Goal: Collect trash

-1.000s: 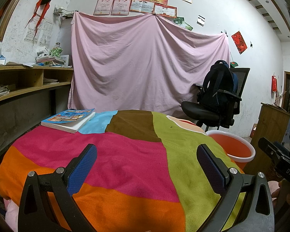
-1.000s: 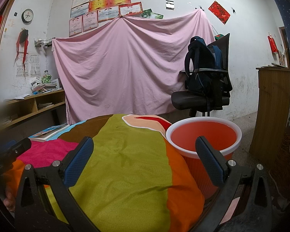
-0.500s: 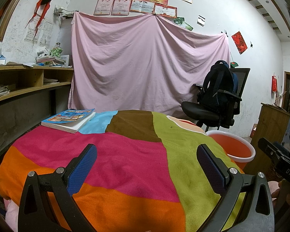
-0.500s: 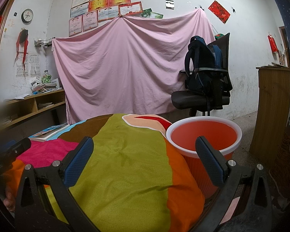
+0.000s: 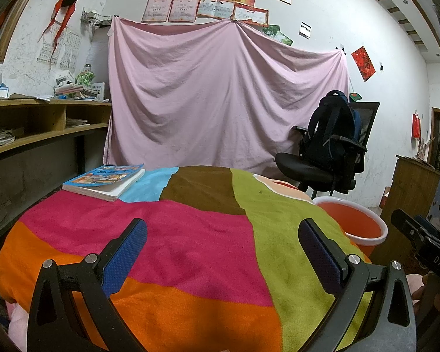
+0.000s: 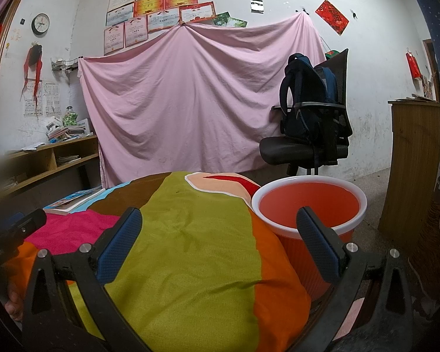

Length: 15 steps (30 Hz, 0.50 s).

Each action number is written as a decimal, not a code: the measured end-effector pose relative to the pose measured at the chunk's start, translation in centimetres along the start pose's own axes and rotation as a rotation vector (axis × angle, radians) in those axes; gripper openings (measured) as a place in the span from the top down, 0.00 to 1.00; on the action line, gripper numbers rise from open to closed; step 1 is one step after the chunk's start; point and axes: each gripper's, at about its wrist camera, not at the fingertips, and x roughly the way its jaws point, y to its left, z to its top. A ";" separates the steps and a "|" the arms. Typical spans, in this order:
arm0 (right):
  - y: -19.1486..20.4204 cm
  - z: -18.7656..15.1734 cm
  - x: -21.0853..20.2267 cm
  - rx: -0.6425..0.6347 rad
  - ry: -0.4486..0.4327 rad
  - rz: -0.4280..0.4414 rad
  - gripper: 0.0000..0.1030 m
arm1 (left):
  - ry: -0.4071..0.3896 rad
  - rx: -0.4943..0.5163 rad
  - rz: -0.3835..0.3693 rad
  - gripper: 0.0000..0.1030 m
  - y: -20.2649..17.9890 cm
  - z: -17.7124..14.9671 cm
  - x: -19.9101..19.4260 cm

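Nothing moved, both tools [image 5: 222, 245] [image 6: 219, 234] spread empty over striped blanket [image 5: 190, 234], orange bucket [image 6: 309, 205] beside.

1 orange bin [image 6: 308, 205], round, white rim, ribbed orange outer wall, upright on the floor, touching or just beside the right edge of the blanket-covered desk [image 6: 190, 249]. Mouth open; inside shows only plain orange wall, bottom not visible, contents cannot be told. In the left wrist view the bin [image 5: 355, 226] sits low at the desk's [image 5: 190, 234] right edge, partly hidden by the blanket; no trash pieces visible on the blanket
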 end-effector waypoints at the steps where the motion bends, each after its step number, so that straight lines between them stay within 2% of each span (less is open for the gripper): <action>1: 0.1 0.0 0.0 0.000 0.000 0.000 0.00 | 0.001 -0.001 -0.002 0.02 0.0 0.0 0.0; 15: 0.5 -0.5 -0.1 0.002 0.009 -0.004 0.00 | -0.016 0.050 0.031 0.02 -1.1 -0.1 -0.3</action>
